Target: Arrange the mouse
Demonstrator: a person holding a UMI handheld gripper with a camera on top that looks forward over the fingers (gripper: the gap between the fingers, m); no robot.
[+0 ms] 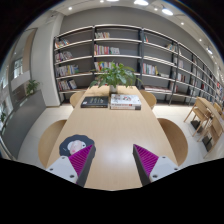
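A dark rounded object with a pale patch on top, which looks like the mouse, lies on the light wooden table. It sits just to the left of my left finger, and that finger partly hides it. My gripper is open and empty, with bare table between the magenta pads. The fingers are low over the near end of the table.
At the far end of the table are a potted plant, a dark flat box and a pale stack. Curved wooden chairs stand at both sides. Bookshelves line the back wall.
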